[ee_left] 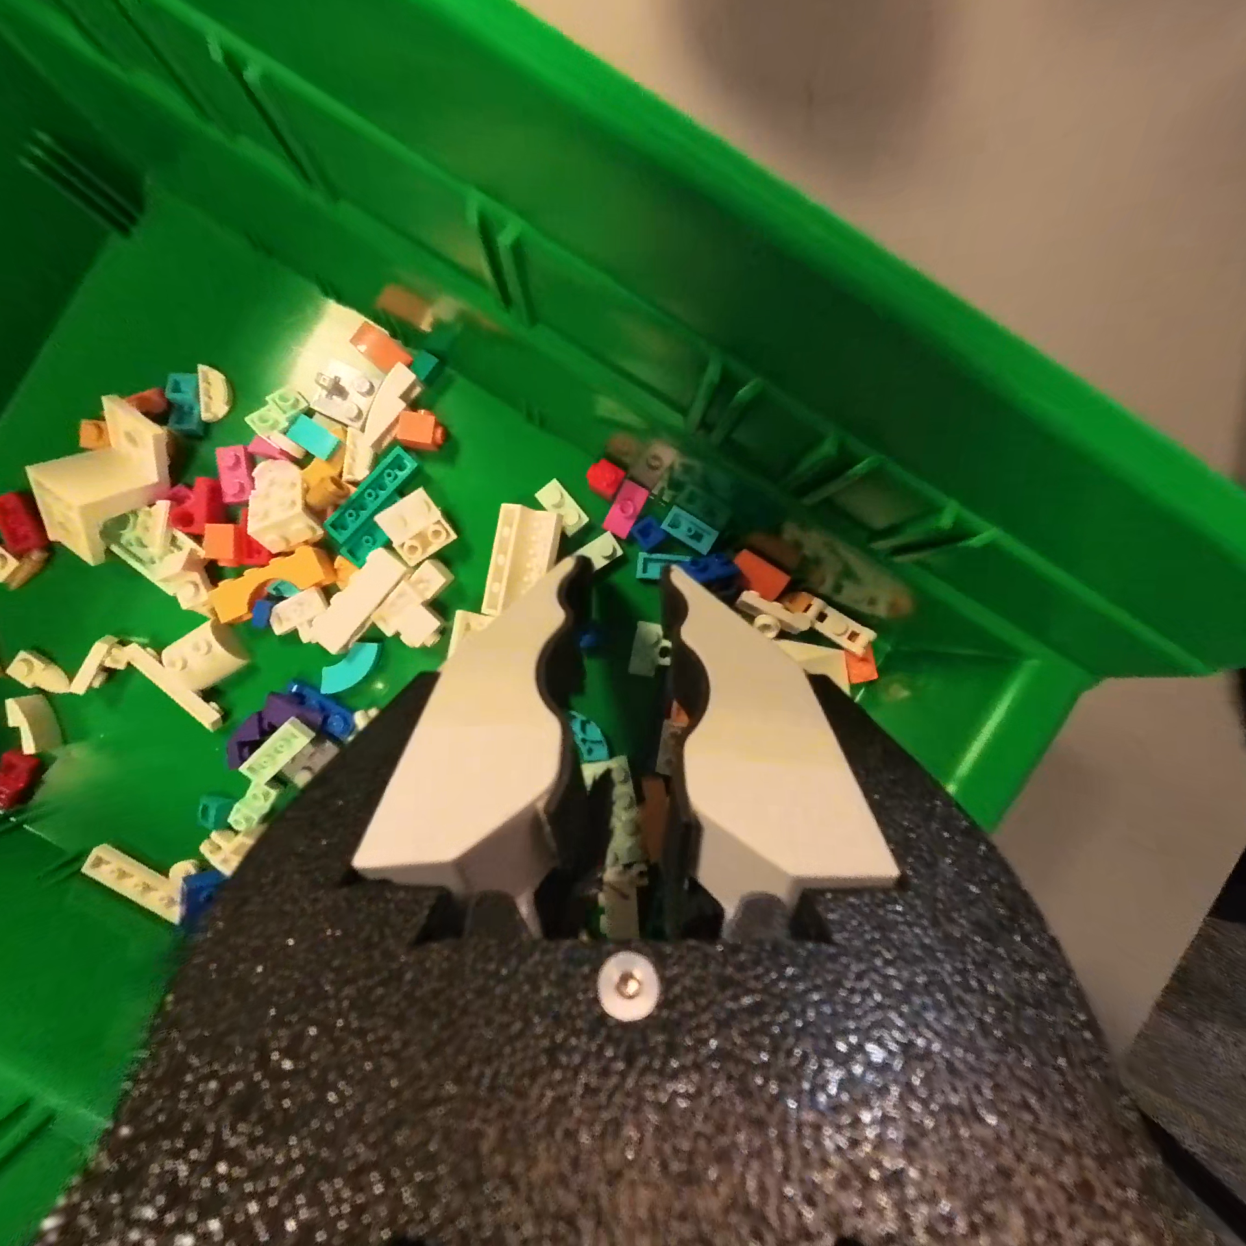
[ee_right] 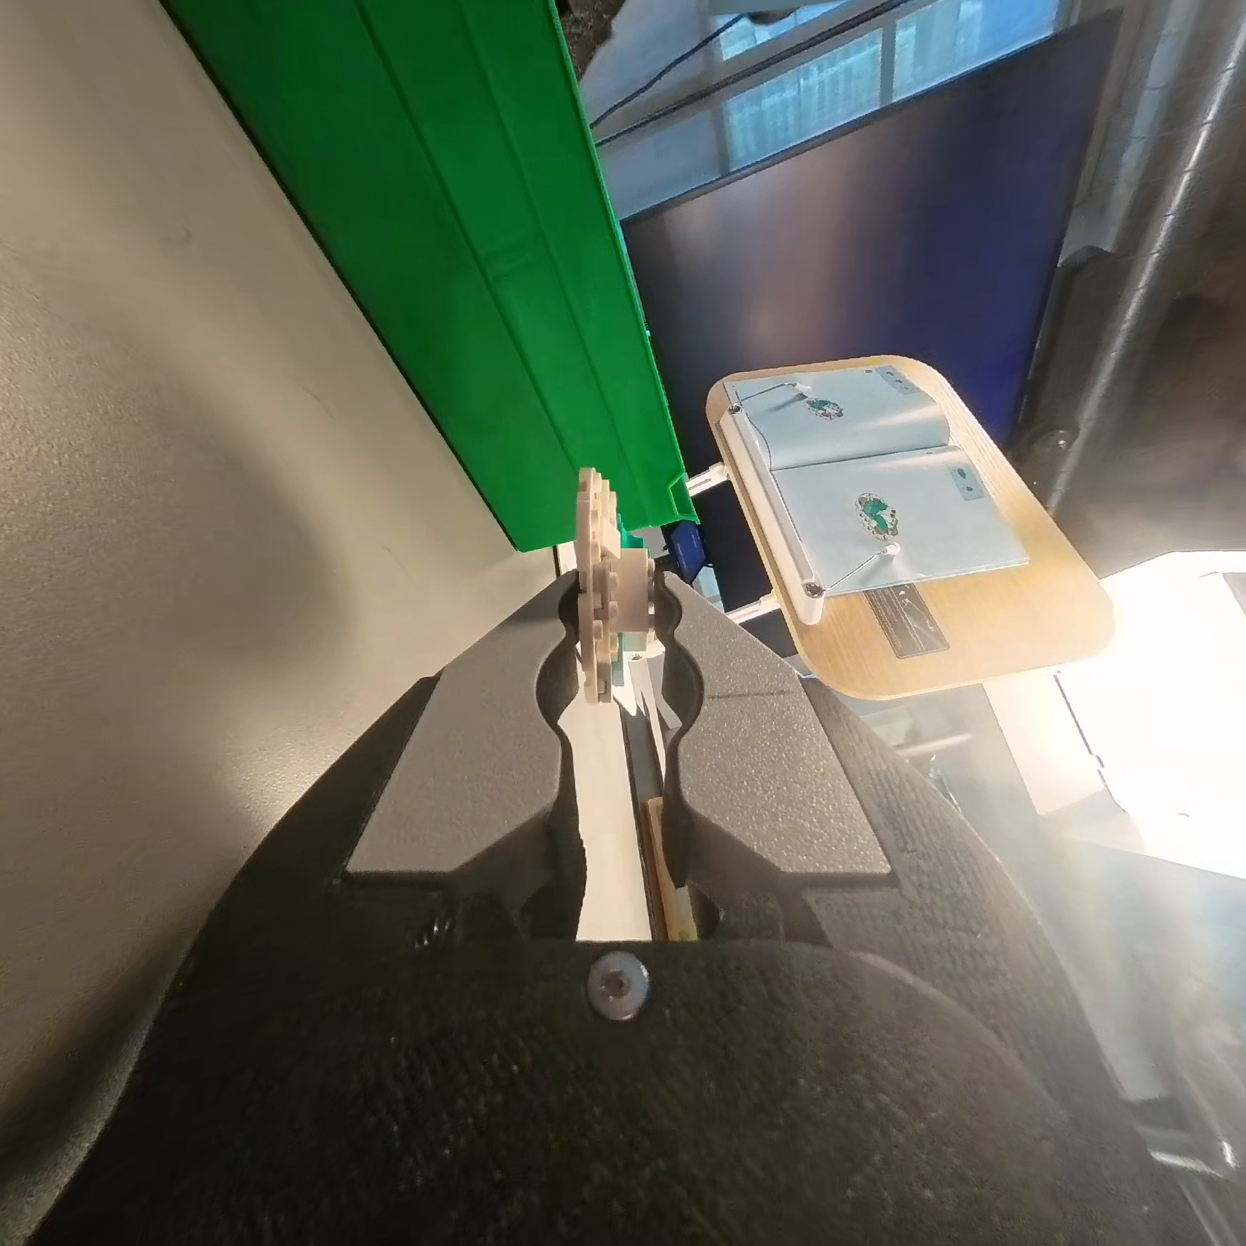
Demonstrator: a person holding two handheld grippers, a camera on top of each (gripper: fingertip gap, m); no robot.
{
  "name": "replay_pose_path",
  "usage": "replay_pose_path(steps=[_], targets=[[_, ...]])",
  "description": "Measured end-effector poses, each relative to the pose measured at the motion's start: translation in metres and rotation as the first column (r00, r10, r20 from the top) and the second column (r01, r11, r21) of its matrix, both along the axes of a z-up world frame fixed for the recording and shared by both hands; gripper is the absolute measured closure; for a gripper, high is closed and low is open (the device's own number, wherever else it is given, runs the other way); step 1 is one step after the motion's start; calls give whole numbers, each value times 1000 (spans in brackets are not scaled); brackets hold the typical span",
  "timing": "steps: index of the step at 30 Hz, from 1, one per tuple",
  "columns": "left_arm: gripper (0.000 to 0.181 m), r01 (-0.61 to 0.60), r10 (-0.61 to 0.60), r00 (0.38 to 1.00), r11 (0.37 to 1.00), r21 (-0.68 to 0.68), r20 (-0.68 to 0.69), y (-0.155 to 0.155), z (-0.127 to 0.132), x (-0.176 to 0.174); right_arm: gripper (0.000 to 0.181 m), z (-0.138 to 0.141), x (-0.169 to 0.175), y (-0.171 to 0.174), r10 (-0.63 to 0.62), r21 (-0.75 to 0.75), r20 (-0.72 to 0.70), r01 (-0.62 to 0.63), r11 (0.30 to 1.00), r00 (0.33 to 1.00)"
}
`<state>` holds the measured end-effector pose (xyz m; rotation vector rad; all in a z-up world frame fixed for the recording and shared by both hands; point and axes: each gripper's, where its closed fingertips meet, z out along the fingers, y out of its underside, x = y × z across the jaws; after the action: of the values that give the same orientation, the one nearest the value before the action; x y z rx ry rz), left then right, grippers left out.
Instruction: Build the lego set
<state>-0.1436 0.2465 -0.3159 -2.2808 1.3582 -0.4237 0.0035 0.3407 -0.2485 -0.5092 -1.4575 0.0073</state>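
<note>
In the left wrist view my left gripper (ee_left: 624, 573), with white fingers (ee_left: 492, 708), hangs over the green bin (ee_left: 607, 222), its jaws a little apart and empty. Loose lego pieces (ee_left: 283, 512) in white, orange, teal, pink, red and blue lie scattered on the bin floor, with a smaller cluster (ee_left: 755, 566) by the far wall. In the right wrist view my right gripper (ee_right: 613, 580), with dark grey fingers (ee_right: 472, 742), is shut on a partly built lego assembly (ee_right: 600, 573): a tan round plate held on edge with white and teal pieces on it.
The bin's green outer wall (ee_right: 472, 270) runs along the pale table (ee_right: 135, 472) in the right wrist view. A wooden stand (ee_right: 944, 607) holds an open instruction booklet (ee_right: 876, 485). A dark monitor (ee_right: 843, 270) stands behind it. About 20 cm separates my left fingertips from my right.
</note>
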Motion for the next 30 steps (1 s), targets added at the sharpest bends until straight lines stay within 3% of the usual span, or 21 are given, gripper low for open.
replay_pose_path(steps=[8,12,15,20,30], targets=[[170,10,-10,1000,1000,-24,28,-7,-2,-2,164,0,-1,0,-2,-4,0,2,1000,1000],[156,74,-65,995,989,-129,74,-21,-2,-2,163,-1,-1,1,-4,-5,2,4,1000,1000],[157,106,-102,994,981,-162,37,-29,-3,-7,164,-1,-1,1,-6,-6,3,6,1000,1000],[166,61,-57,996,997,-52,73,-9,7,-2,164,-1,-1,1,-5,-7,3,5,1000,1000],[160,71,-68,996,997,-42,65,-11,-4,6,164,-1,-1,0,-4,-7,3,4,1000,1000]])
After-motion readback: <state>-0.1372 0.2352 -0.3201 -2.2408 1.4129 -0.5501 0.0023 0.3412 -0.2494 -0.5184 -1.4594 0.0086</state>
